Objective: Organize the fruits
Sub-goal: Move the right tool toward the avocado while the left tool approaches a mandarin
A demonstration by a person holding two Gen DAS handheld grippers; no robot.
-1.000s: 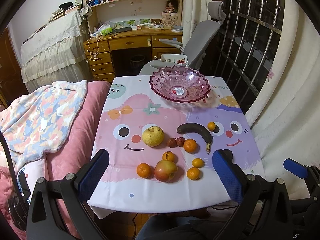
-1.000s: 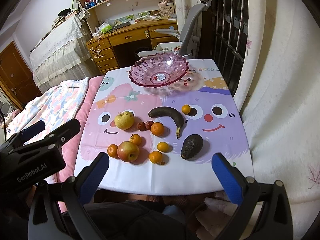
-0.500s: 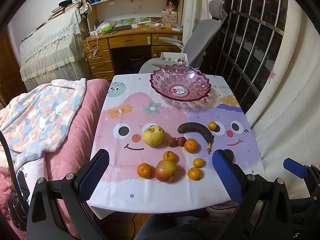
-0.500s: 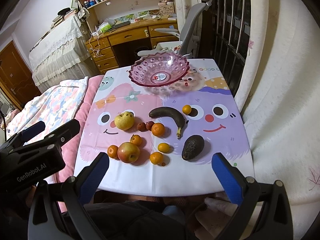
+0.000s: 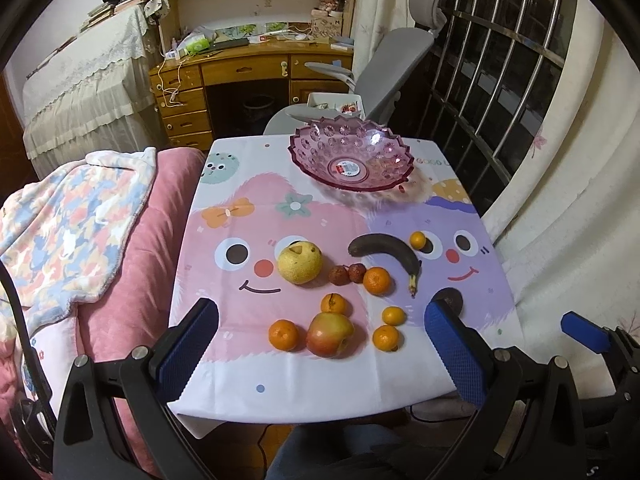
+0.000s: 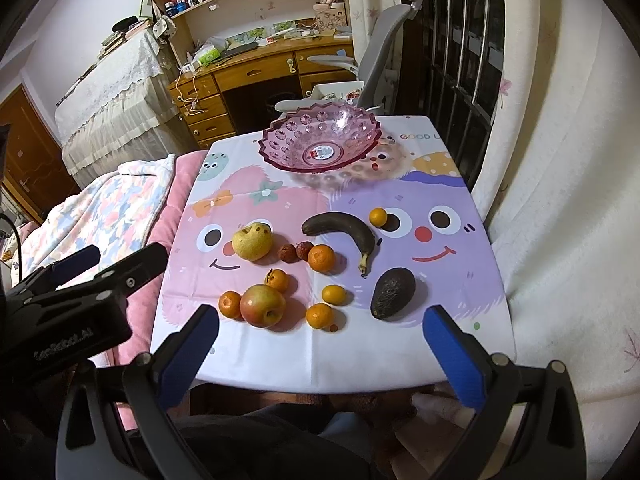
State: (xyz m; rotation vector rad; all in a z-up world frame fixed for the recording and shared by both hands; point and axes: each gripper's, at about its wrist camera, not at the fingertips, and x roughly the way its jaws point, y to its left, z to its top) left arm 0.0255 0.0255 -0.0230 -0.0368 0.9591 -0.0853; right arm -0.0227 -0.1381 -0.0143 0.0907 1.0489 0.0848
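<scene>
An empty pink glass bowl [image 5: 351, 156] [image 6: 320, 144] stands at the far end of the table. Nearer lie a yellow pear [image 5: 300, 264] [image 6: 252, 242], a dark banana [image 5: 386, 248] [image 6: 344, 230], two lychees [image 5: 347, 273], several oranges [image 5: 376, 280], a red apple [image 5: 329, 334] [image 6: 262, 305] and a dark avocado [image 6: 392, 293], half hidden behind my left finger in the left wrist view. My left gripper [image 5: 320, 354] is open and empty above the near table edge. My right gripper [image 6: 318, 354] is open and empty too.
The table carries a pink and purple cartoon cloth [image 5: 280, 208]. A pink bed with a patterned blanket [image 5: 72, 220] lies on the left. A grey office chair [image 5: 384, 64] and a wooden desk [image 5: 240, 68] stand behind. A white curtain [image 6: 560, 160] hangs on the right.
Both grippers have shifted slightly forward toward the table; the fruits and bowl have not moved. Both stay open.
</scene>
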